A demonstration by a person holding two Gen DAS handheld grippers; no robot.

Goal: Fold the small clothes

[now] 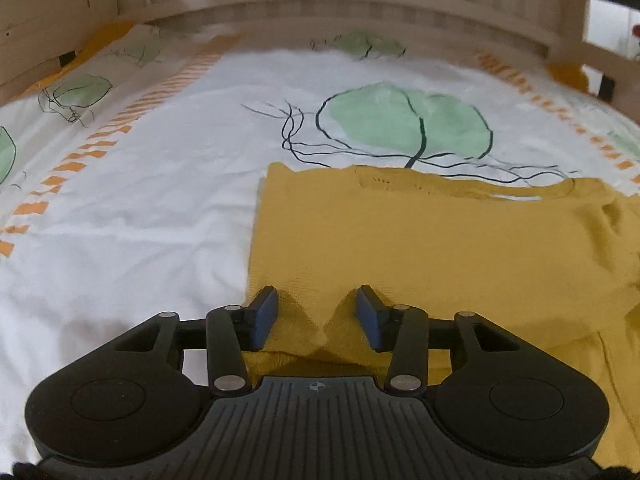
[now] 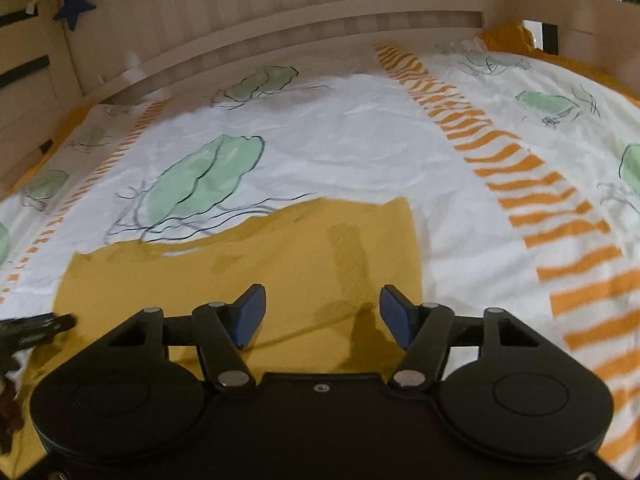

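Nearest the left wrist camera, the black two-finger left gripper with blue pads hangs low over the near edge of a mustard-yellow knitted garment. Its fingers stand moderately apart with nothing pinched between them; a small raised fold of the yellow knit sits in the gap, and whether the pads touch it cannot be told. The garment spreads from 6 o'clock toward 3 o'clock in this view, its far edge, which carries a row of small holes, running across at about 1 o'clock. It lies on a white bed cover printed with green leaf shapes, thin black lines and orange dashed stripes. A pale wooden bed rail curves across 12 o'clock.

In the right wrist view, the black right gripper also holds its blue-padded fingers wide apart and empty, hovering above the same yellow garment, which here fills the area from 6 to 9 o'clock. Part of a dark object, probably the other gripper, enters at 9 o'clock, too blurred to be sure. A dark blue star ornament hangs at 11 o'clock on the wooden frame.
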